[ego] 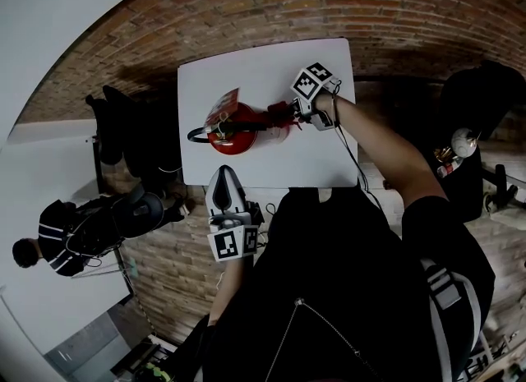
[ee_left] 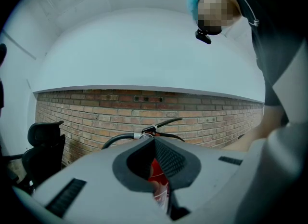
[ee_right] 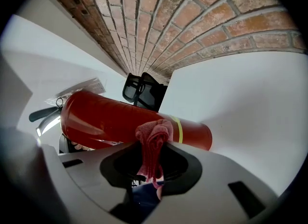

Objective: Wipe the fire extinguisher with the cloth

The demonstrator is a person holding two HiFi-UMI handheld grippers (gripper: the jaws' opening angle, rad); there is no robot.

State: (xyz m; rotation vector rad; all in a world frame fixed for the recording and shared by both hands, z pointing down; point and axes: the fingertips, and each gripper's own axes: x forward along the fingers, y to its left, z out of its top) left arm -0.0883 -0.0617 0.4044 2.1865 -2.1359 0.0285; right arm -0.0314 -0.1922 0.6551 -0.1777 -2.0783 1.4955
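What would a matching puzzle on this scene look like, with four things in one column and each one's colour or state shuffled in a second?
Things:
1. fire extinguisher
2. cloth
3. table
4. left hand-held gripper

Colour or state:
A. white top
B. jaws together, nothing between them
C. red cylinder with a yellow band
D. reddish, pinched in the right hand-held gripper

Pairs: 1-C, 2-D, 3-A, 4-B

Red fire extinguisher (ee_right: 110,119) with yellow band (ee_right: 179,129), pinkish-red cloth (ee_right: 153,140); white table (ego: 246,72), red-brown brickwork (ego: 329,2)
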